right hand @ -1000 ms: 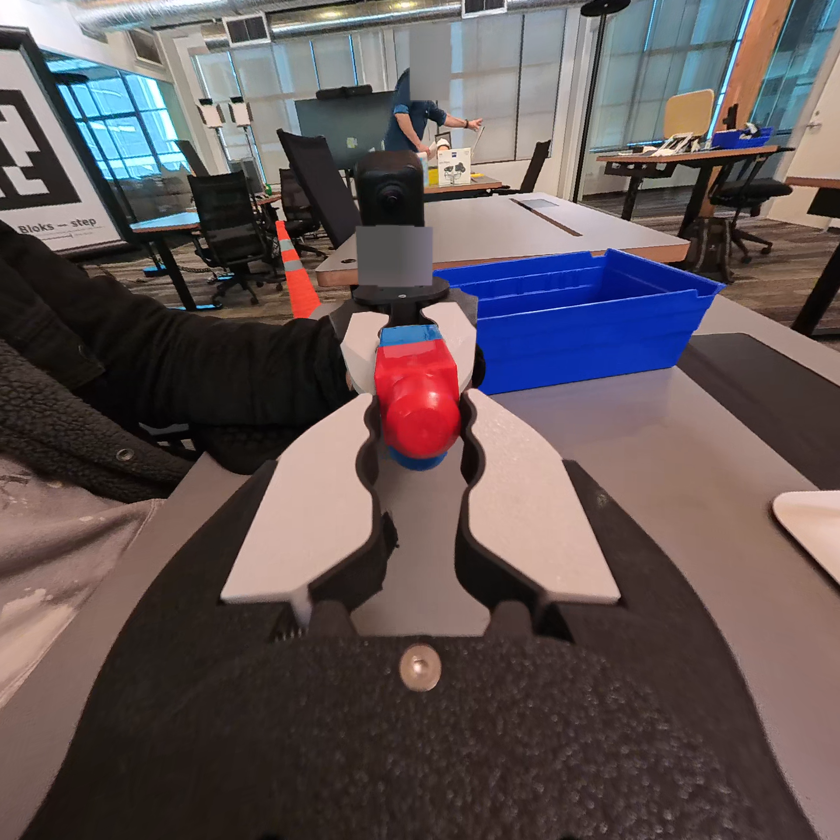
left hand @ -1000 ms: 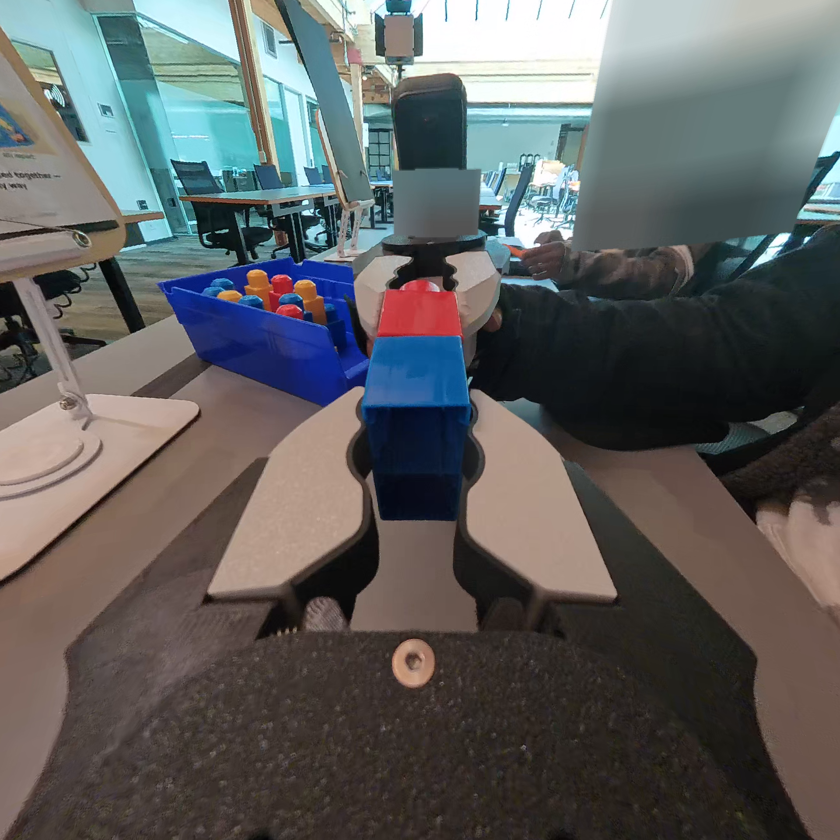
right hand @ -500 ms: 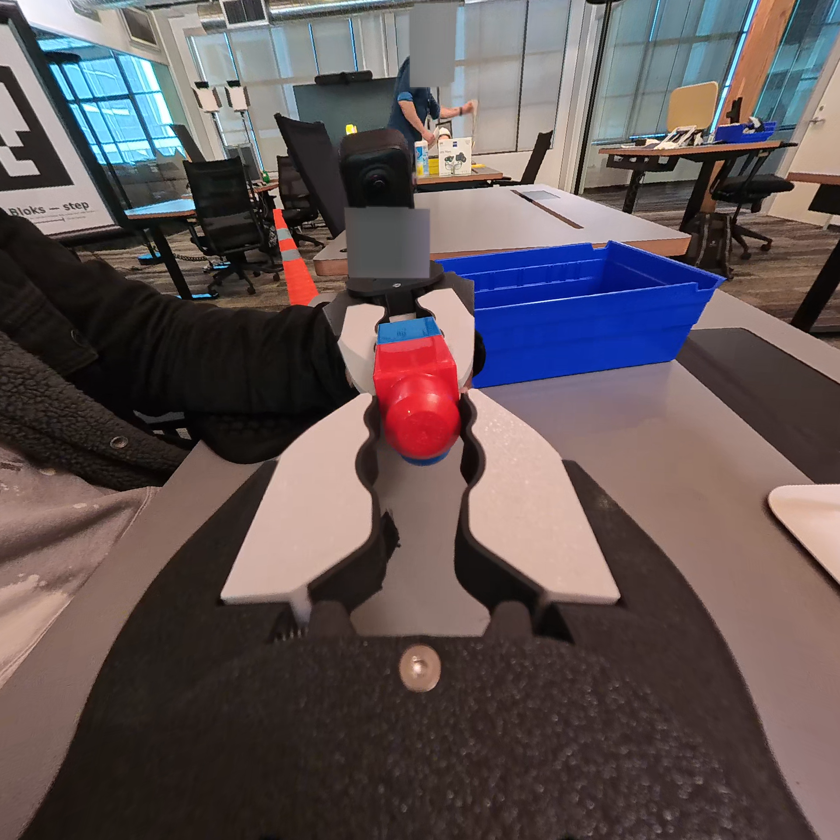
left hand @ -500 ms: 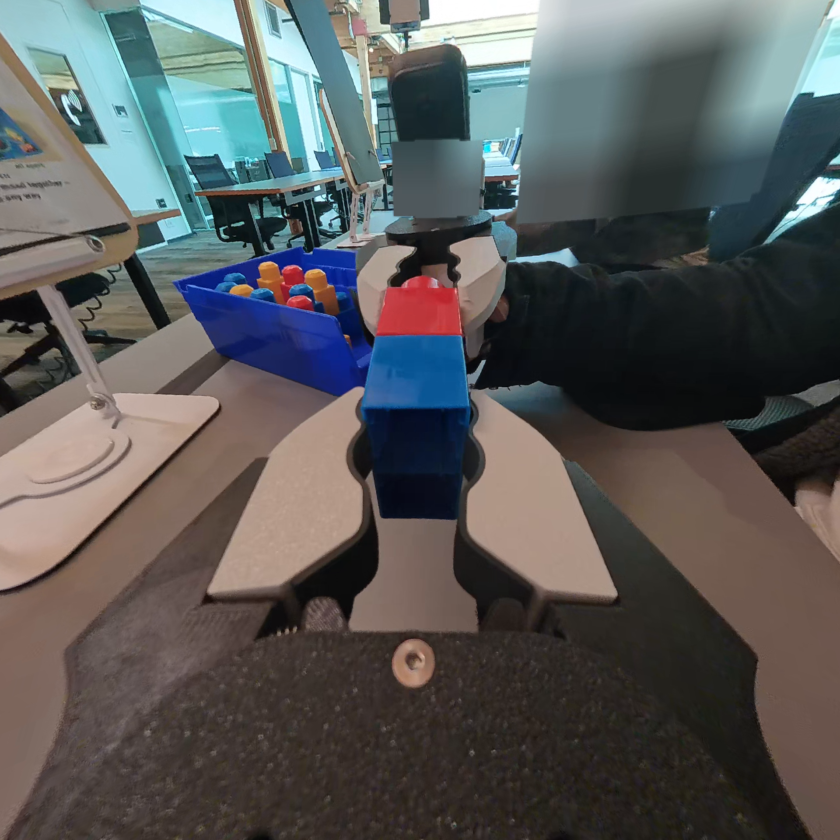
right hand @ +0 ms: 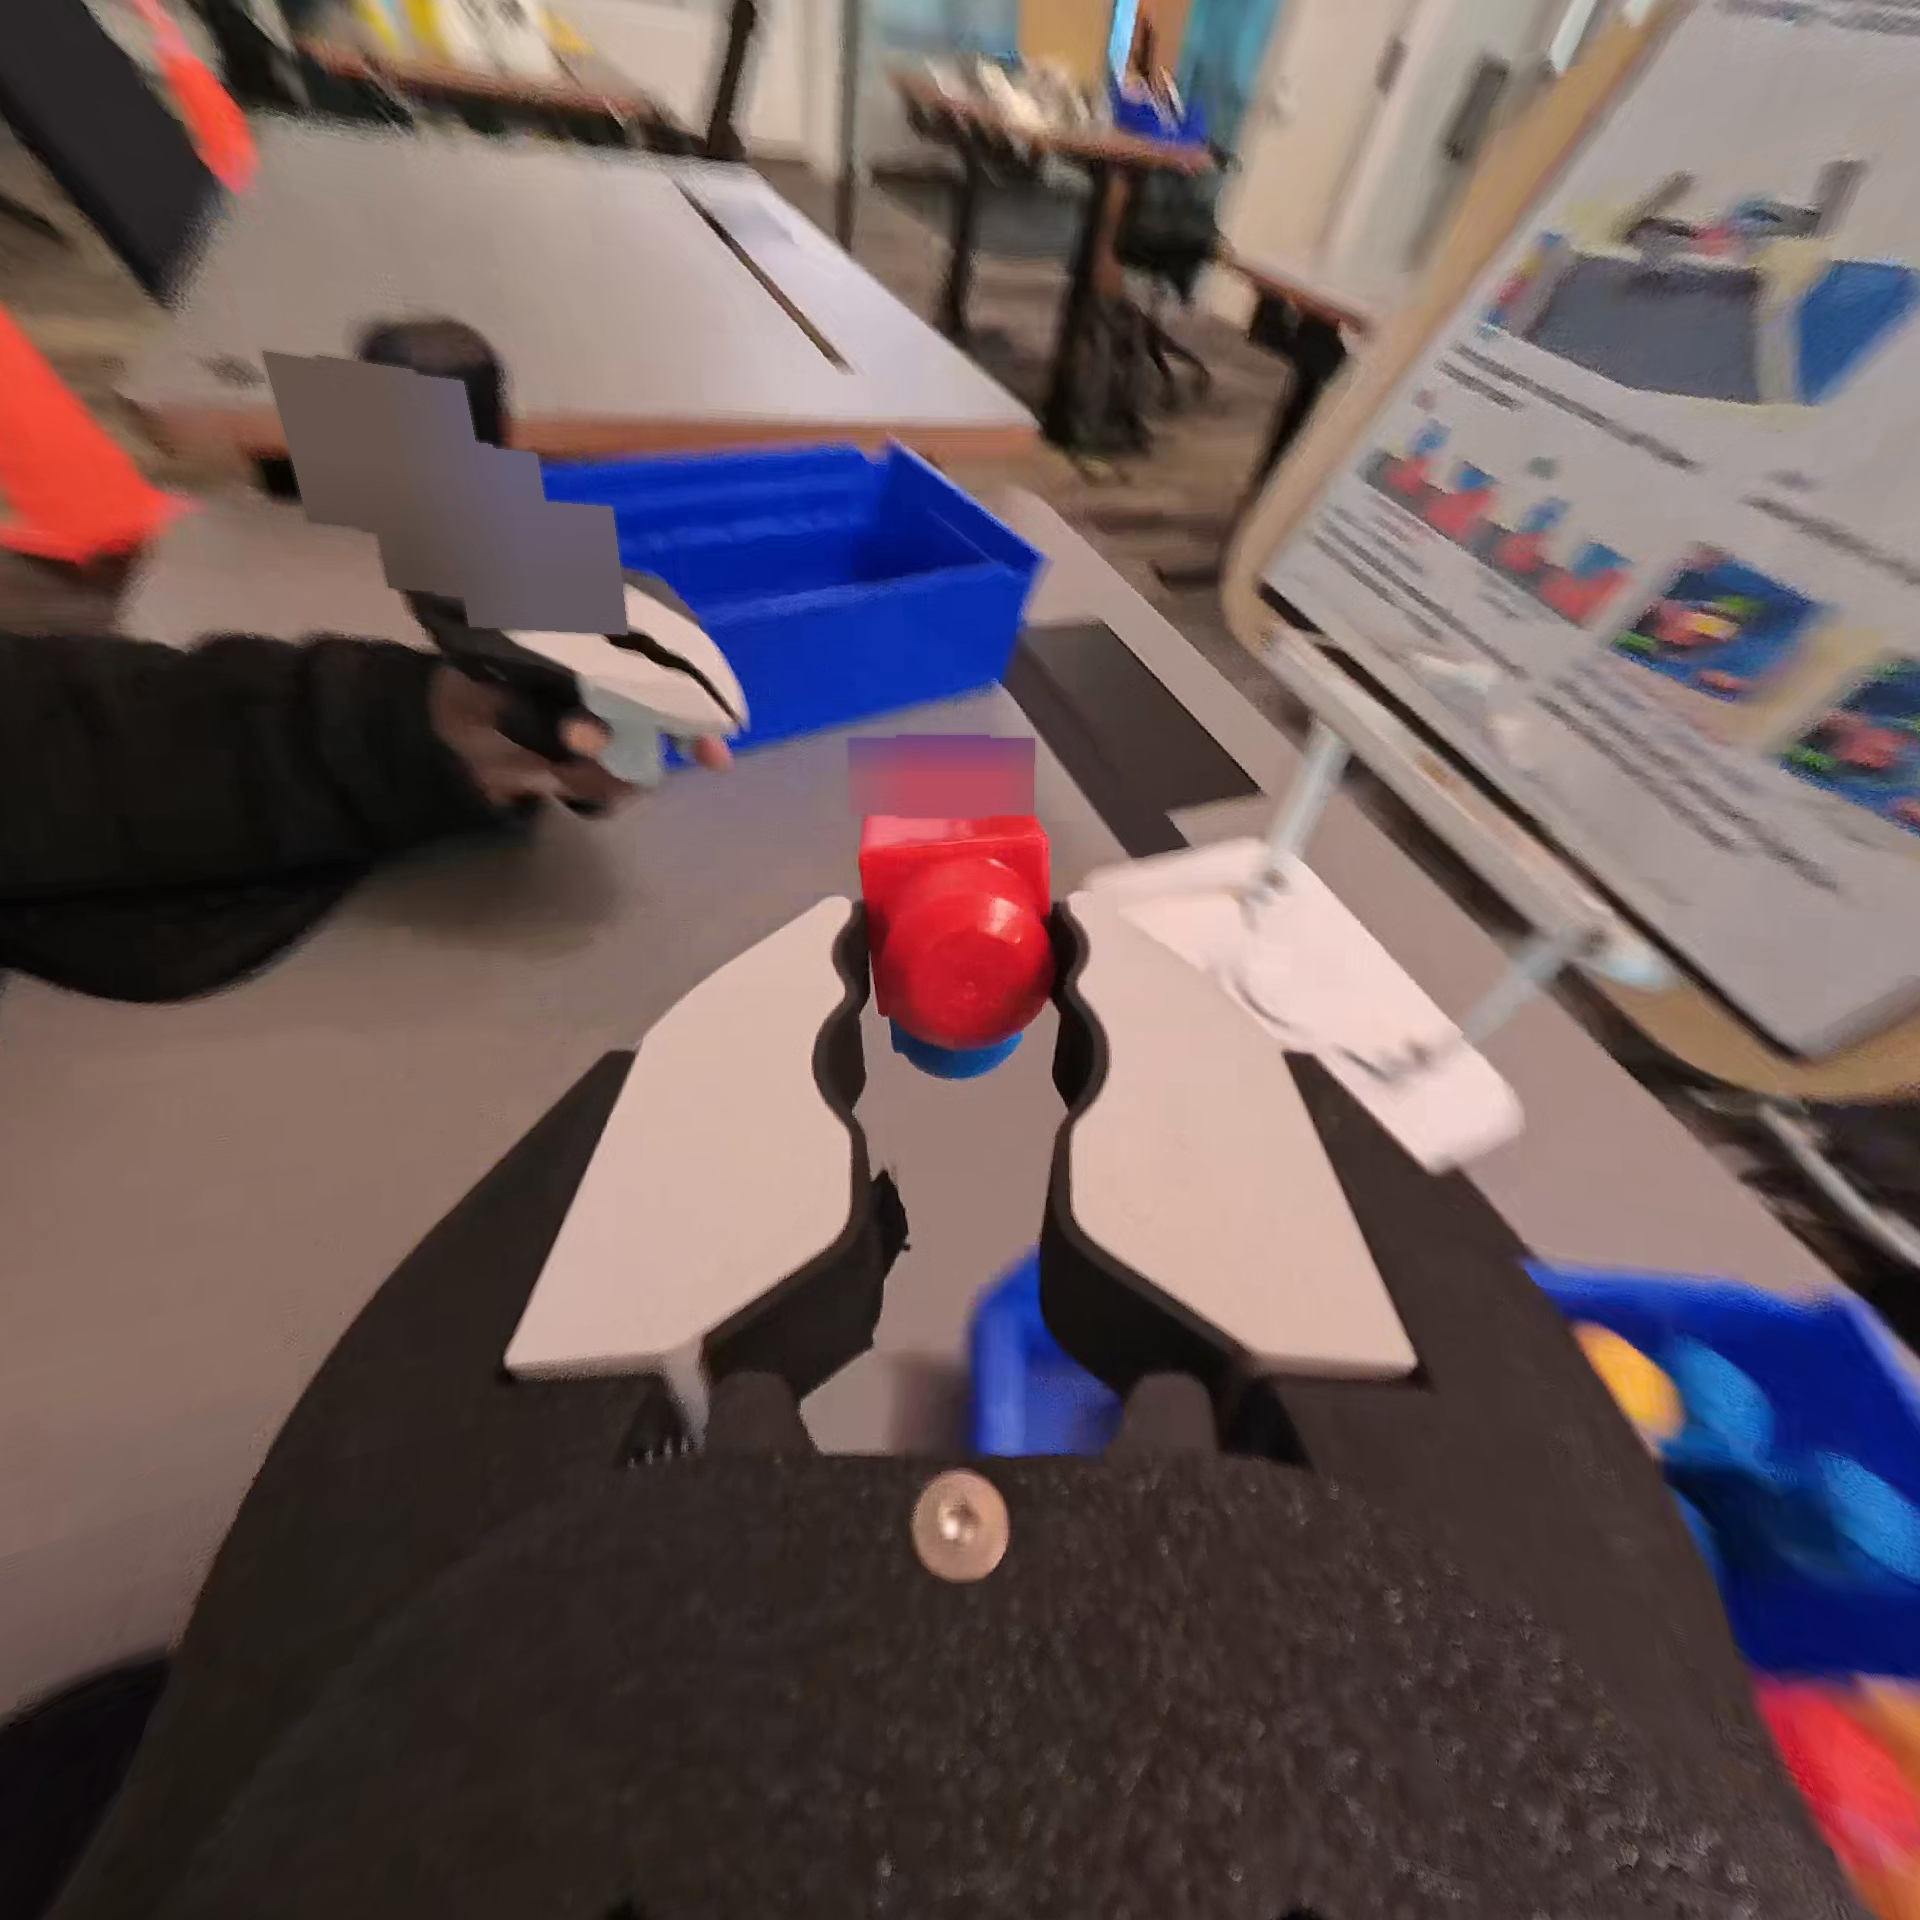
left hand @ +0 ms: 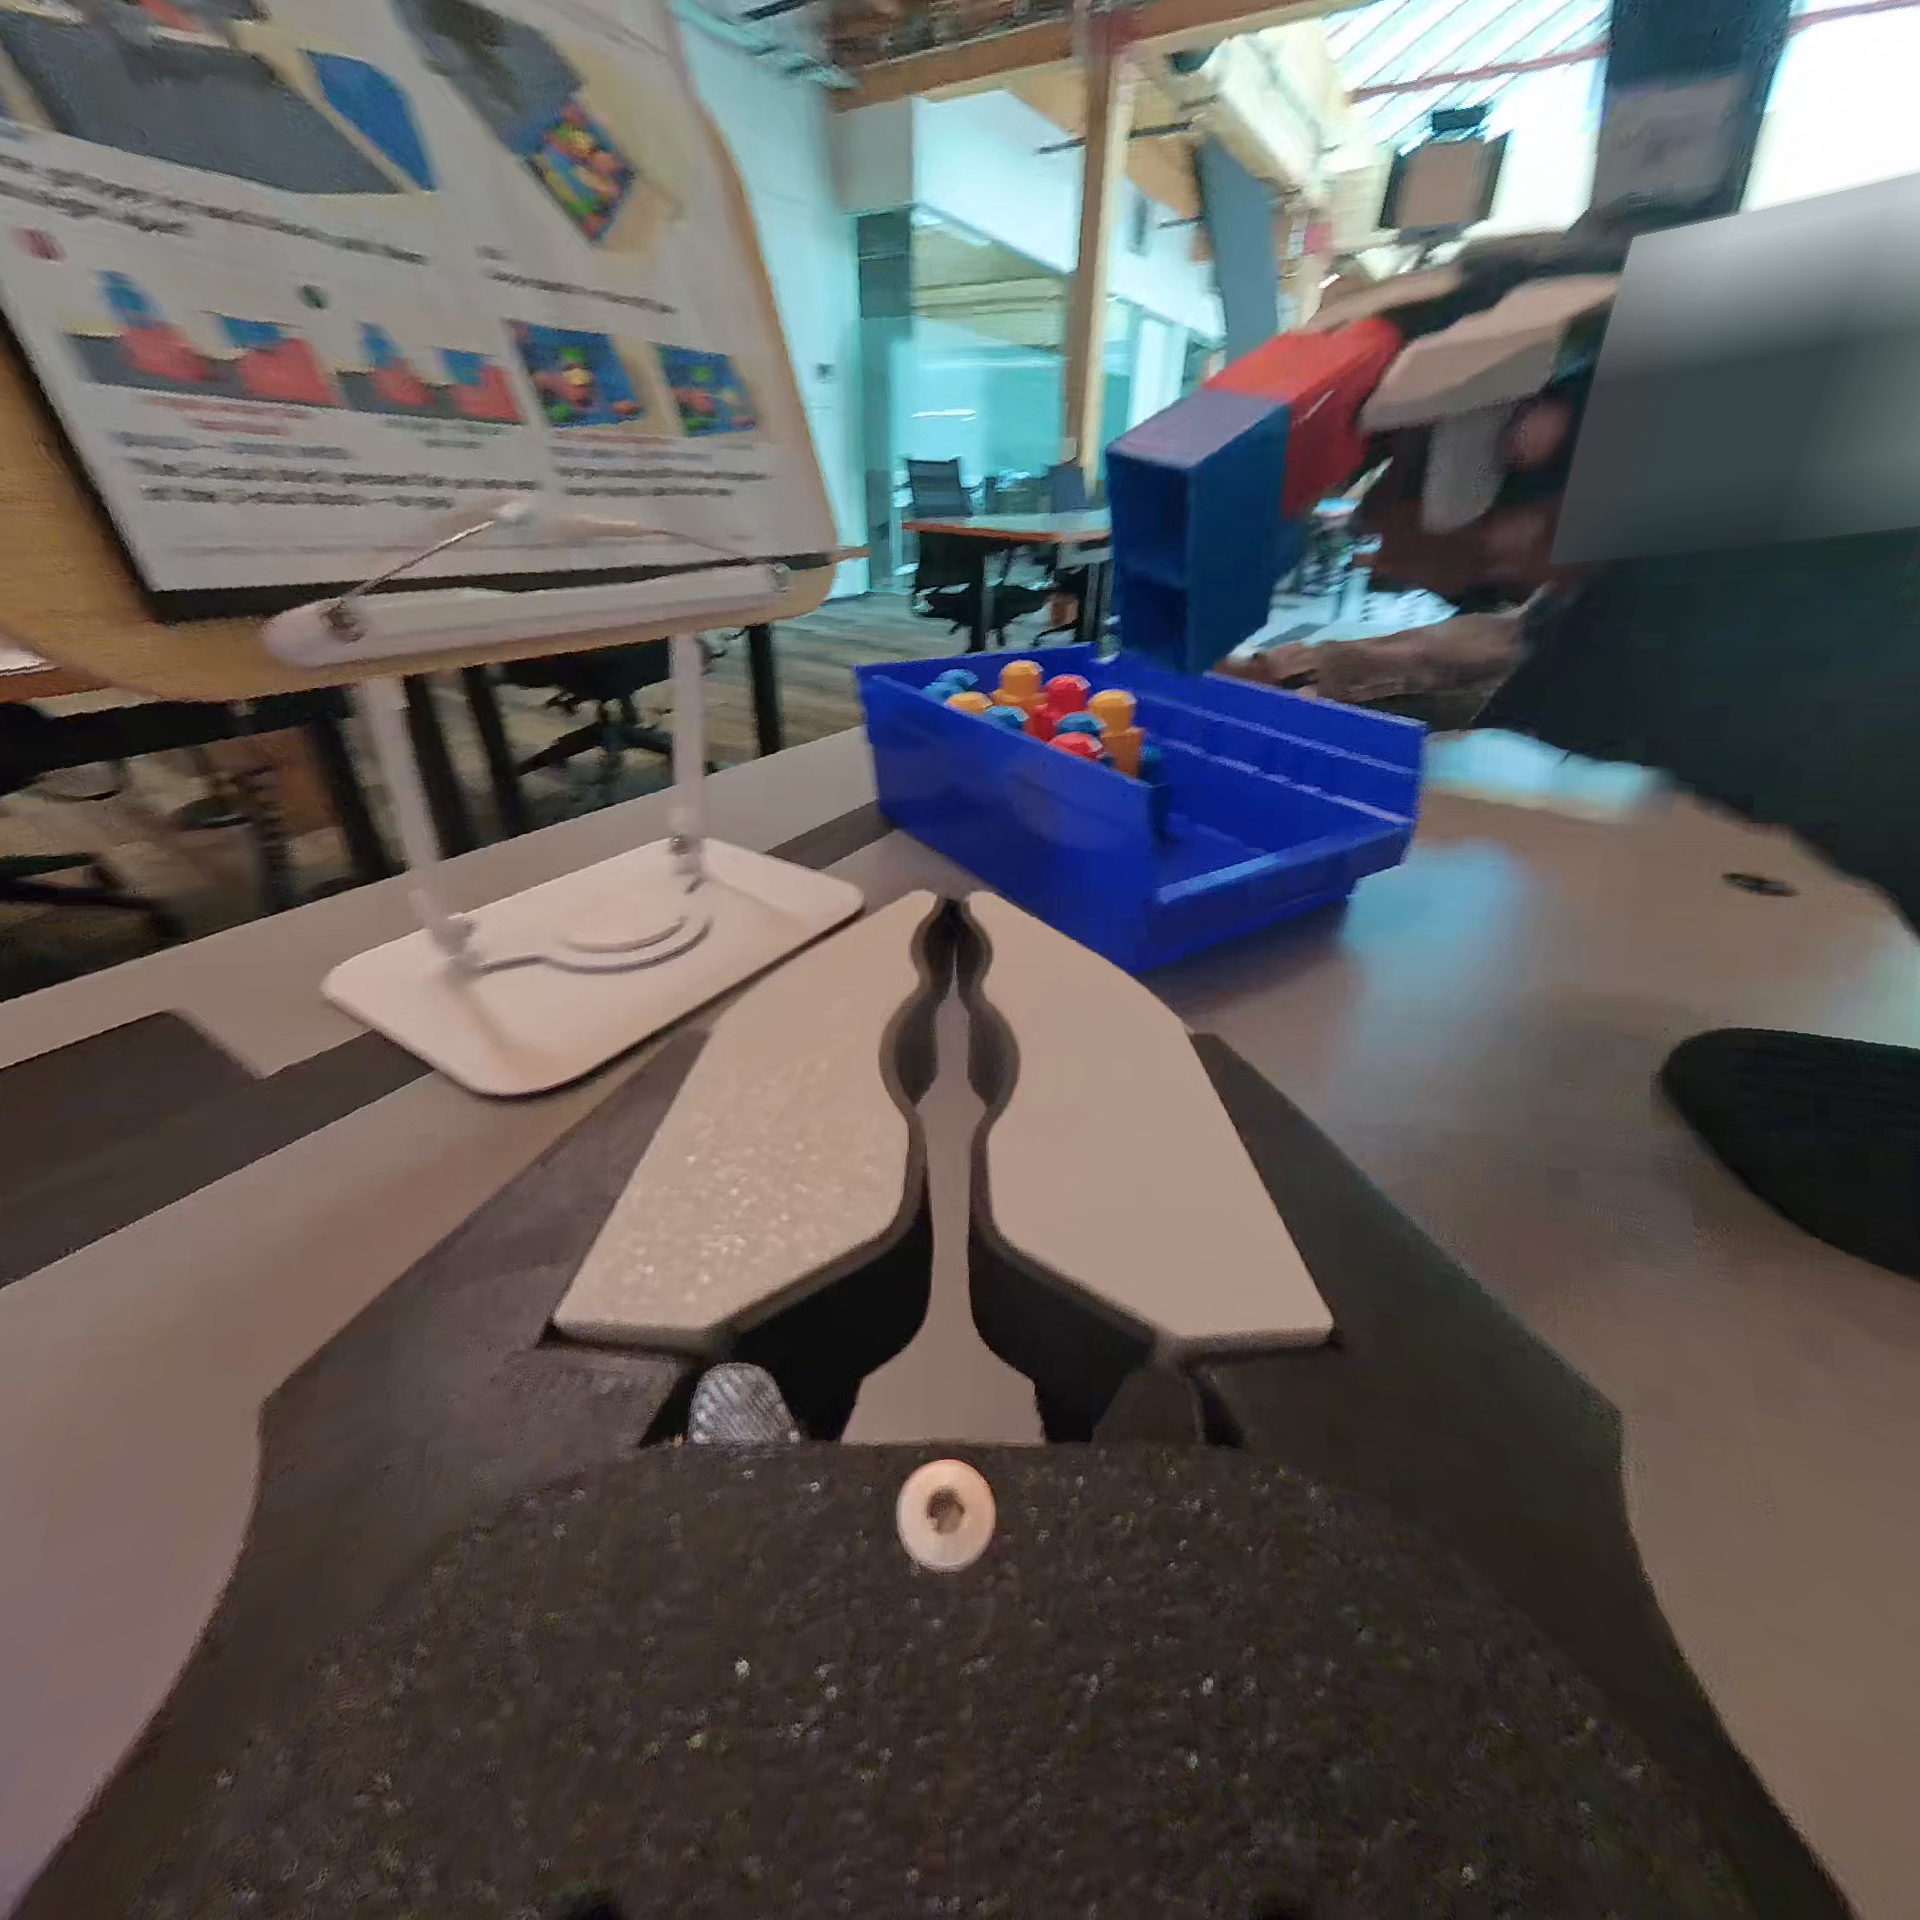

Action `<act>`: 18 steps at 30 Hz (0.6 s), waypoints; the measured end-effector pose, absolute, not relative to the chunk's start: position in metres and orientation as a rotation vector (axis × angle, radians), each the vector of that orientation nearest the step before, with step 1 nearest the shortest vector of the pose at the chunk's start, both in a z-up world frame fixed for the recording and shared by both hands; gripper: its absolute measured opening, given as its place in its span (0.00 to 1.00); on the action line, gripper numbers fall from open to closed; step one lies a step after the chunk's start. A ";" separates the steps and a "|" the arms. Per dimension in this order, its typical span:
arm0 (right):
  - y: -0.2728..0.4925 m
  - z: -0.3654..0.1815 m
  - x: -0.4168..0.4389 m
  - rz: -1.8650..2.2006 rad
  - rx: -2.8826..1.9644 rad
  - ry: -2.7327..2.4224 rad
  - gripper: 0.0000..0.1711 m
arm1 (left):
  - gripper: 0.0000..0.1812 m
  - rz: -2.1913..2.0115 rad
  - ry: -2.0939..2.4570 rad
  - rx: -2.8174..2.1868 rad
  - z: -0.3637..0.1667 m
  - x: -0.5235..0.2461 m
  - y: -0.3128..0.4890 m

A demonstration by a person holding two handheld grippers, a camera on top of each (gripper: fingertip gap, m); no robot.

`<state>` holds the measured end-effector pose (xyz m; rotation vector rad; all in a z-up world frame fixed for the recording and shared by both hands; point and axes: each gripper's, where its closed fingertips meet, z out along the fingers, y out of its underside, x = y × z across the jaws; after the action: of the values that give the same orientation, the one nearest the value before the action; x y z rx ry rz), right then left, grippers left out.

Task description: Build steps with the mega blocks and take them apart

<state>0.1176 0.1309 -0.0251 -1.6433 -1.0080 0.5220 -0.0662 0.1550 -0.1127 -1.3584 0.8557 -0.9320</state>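
My right gripper [right hand: 956, 914] is shut on a red block [right hand: 956, 935]. A blue block [left hand: 1195, 530] is still joined to that red block [left hand: 1320, 395]. In the left wrist view the right gripper [left hand: 1455, 364] holds the pair tilted in the air above the far end of a blue bin [left hand: 1247, 894]. That bin holds several red, orange and blue blocks [left hand: 1049, 717]. My left gripper [left hand: 951, 914] is shut and empty, low over the table. In the right wrist view it [right hand: 665, 675] is at the left, in a hand.
An instruction board [left hand: 395, 312] on a white stand [left hand: 592, 966] is at the left of the table. A second, empty blue bin [right hand: 831, 582] sits behind the left gripper. The bin of blocks [right hand: 1766, 1455] lies under the right gripper. A dark sleeve [right hand: 208, 790] rests on the table. Spacing between my two grippers at the tips: around 20 cm.
My left gripper has let go of the blue block, shut and pulled away to the left. My right gripper has lifted the joined red and blue blocks over the bin of blocks.
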 end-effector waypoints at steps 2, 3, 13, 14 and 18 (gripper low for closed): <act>0.143 -0.020 0.156 0.367 -1.766 -1.018 0.19 | 0.00 -0.878 0.836 -1.387 -0.114 -0.069 0.161; 0.149 -0.021 0.176 0.297 -1.834 -1.018 0.19 | 0.00 -0.862 0.824 -1.390 -0.114 -0.071 0.163; 0.161 -0.130 0.280 0.053 -2.468 -1.140 0.19 | 0.00 -0.764 0.871 -1.429 -0.128 -0.067 0.168; 0.162 -0.142 0.284 0.041 -2.507 -1.154 0.19 | 0.00 -0.749 0.882 -1.432 -0.131 -0.066 0.168; 0.165 -0.177 0.290 0.043 -2.605 -1.197 0.19 | 0.00 -0.747 0.902 -1.433 -0.134 -0.063 0.167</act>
<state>0.2901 0.1648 -0.1765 -2.6048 -1.1972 0.0430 -0.0632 0.1666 -0.1342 -1.4332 0.9015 -0.7470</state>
